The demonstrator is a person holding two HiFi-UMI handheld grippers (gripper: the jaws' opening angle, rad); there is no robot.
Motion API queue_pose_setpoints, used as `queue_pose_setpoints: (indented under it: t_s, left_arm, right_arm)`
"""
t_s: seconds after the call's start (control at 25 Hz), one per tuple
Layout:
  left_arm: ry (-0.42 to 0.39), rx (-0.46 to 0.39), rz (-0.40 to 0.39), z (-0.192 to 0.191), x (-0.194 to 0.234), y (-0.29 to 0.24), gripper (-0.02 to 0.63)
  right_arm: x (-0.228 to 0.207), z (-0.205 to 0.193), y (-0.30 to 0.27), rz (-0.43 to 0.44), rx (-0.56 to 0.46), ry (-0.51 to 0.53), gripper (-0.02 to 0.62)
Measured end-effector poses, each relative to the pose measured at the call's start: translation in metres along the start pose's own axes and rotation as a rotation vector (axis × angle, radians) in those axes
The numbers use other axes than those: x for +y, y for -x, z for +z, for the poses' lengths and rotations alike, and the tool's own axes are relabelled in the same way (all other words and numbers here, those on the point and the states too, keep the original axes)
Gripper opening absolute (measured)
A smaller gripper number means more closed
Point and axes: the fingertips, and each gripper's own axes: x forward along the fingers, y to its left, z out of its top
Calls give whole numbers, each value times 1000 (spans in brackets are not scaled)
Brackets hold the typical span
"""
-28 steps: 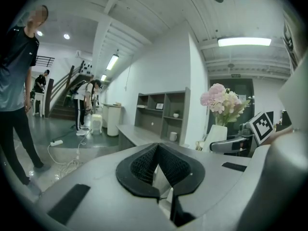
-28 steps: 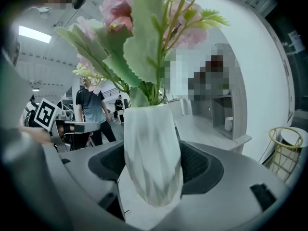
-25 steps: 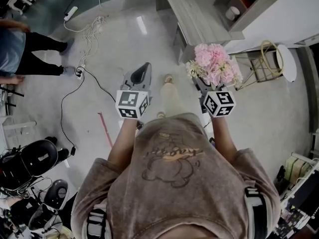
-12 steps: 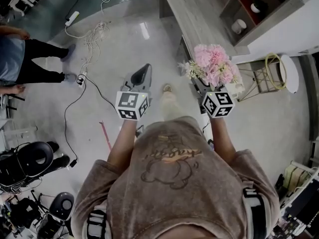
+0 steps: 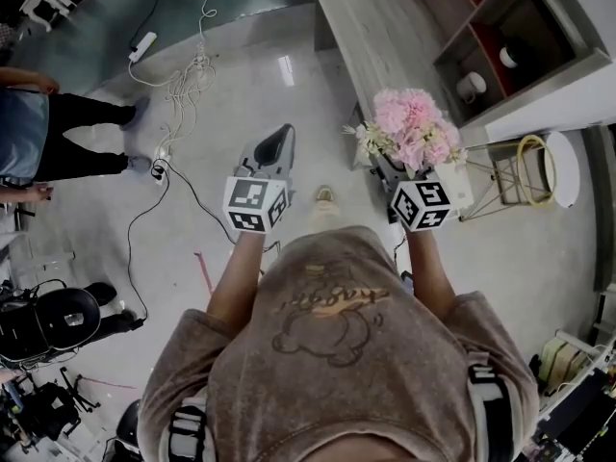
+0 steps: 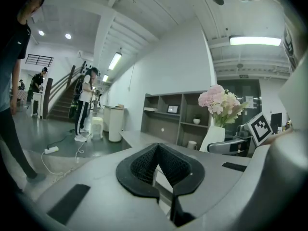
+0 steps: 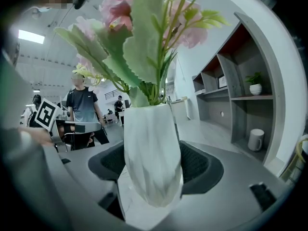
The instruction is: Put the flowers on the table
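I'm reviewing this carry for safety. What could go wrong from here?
Only the right gripper clamps the white vase, so the top-heavy flowers could tip it or make it slip. A cable lies close to the person's shoe, a trip hazard. The vase could also knock the table edge on arrival.

Flowers (image 5: 416,128) in a vase (image 7: 153,153) between the right gripper (image 5: 393,169) fingers (image 7: 202,165); left gripper (image 5: 277,144) alongside; bench (image 5: 380,27) ahead, shelves (image 5: 500,46) to its right.

A big open-plan office hall: a pale polished floor (image 5: 241,94) strewn with cables (image 5: 188,70) and a power strip (image 5: 142,44), a long grey table (image 5: 380,27) beside open shelving (image 6: 168,117), a staircase (image 6: 57,97) at the back, strip lights (image 6: 255,41) overhead, black office chairs (image 5: 53,320), people standing about
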Motion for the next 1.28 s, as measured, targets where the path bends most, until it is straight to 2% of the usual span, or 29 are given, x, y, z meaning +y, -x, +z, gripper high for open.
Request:
queue_pose_setpoints:
  t_s: [0.52,0.84,1.28]
  left_arm:
    - [3,-22,0,40,53,-118,17]
    - [12,-13,4,44,76,-155,17]
    - [3,7,-72,55,133,-240,17]
  right_arm:
    - [-65,46,-108,35,4,7,333]
    - [-87,55,-149,39,21,4,333]
    - [-112,73,-229,2,15,-6,333]
